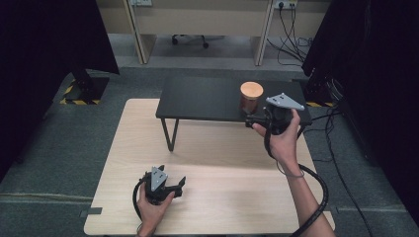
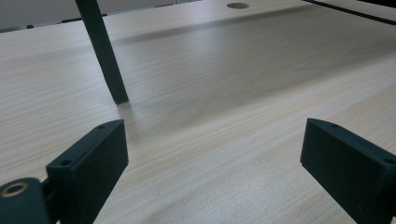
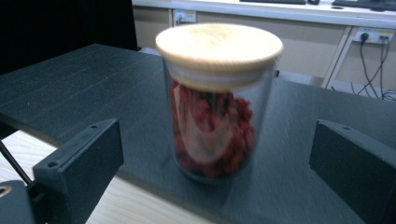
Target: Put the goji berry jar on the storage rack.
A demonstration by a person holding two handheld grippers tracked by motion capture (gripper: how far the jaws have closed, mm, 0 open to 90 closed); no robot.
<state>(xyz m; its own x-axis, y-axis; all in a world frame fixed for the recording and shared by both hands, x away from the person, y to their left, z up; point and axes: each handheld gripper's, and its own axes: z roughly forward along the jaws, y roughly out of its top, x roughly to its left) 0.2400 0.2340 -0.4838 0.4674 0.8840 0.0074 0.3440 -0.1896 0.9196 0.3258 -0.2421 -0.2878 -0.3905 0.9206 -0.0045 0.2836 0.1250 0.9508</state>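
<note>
Grey carpet surrounds a pale wooden tabletop (image 1: 207, 148), which carries a low black shelf (image 1: 207, 98) on thin legs at its far side. Near the shelf's front right edge stands a glass jar (image 3: 215, 126) of red pieces, capped by a wooden lid (image 3: 219, 44). Level with it, the right tool (image 3: 215, 154) faces the jar with jaws spread wide on either side, apparently lined up to grasp it. Idle near the tabletop's front, the left tool (image 2: 210, 158) rests with jaws spread.

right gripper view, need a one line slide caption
Open right gripper facing a glass jar of red contents with a wooden lid, on a black shelf.
</note>
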